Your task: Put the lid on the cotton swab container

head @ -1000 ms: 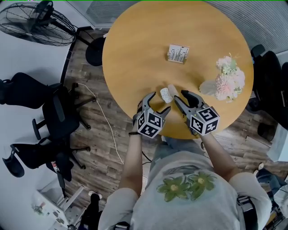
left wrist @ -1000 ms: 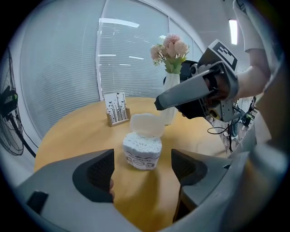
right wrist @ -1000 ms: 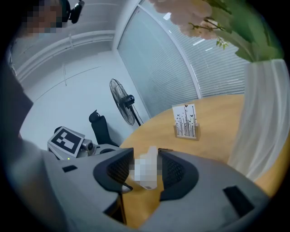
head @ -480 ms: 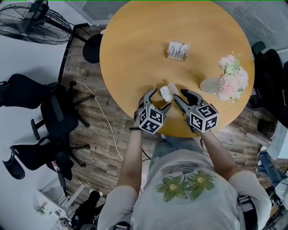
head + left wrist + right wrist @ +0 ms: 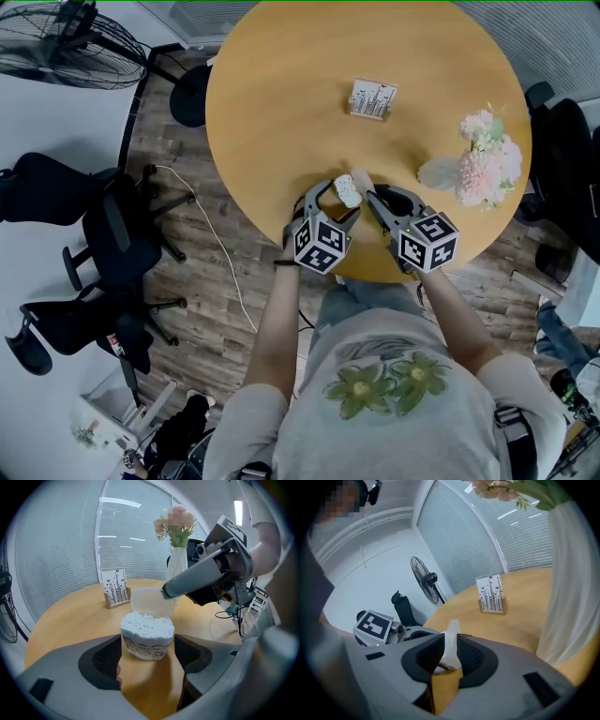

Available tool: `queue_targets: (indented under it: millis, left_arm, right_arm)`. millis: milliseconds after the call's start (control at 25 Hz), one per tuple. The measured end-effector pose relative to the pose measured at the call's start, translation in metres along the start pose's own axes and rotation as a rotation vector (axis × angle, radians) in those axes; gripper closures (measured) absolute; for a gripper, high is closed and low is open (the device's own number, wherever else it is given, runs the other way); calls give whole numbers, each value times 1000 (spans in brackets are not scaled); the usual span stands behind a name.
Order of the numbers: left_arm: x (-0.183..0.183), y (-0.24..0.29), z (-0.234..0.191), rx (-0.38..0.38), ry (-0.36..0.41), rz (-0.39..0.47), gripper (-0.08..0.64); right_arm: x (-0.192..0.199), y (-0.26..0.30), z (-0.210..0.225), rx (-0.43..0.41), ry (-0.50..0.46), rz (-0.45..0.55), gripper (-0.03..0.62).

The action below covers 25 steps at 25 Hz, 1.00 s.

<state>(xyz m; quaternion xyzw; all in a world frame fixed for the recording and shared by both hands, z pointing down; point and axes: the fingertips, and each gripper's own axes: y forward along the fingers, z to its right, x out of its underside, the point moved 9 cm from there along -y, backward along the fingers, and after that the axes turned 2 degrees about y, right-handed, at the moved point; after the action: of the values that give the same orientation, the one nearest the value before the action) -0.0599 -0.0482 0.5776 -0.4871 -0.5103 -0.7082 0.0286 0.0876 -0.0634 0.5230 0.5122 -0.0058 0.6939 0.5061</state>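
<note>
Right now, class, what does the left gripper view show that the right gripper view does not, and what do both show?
Only the left gripper view: white cotton swabs packed in a round printed container, standing between the closing jaws of the left gripper. Only the right gripper view: the left gripper's black-and-white marker cube, and the right gripper closing its jaws on the translucent plastic lid, seen edge-on. Both: that lid, the wooden card holder and the round wooden table.

Bench (image 5: 281,84): round, wooden
Left tongs (image 5: 335,201): 6 o'clock edge, closing round cotton swab container (image 5: 347,192)
Right tongs (image 5: 371,191): alongside, closing on lid (image 5: 357,178)
Flowers (image 5: 483,155): 3 o'clock
</note>
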Motion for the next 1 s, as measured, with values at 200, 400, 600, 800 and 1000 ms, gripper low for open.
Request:
queue_targets:
  millis: [200,400,600,800,1000]
  left_arm:
    - [0,4,-2,10,2,-7,202]
    - [0,4,-2,9,24,-18,230]
    - [0,5,-2,14,33,-24,232]
    - [0,5,-3,22,33,-25,232]
    - [0,5,-3,25,33,-21,232]
  right_arm:
    - [-1,0,1,-2,3,-6,511]
    - [-1,-1,1,-2,6,-5,511]
    - [0,-1,0,-1,9,-5,511]
    - [0,-1,-1,-1,9,-8,511]
    - [0,0,-3,-7,3,-14,508]
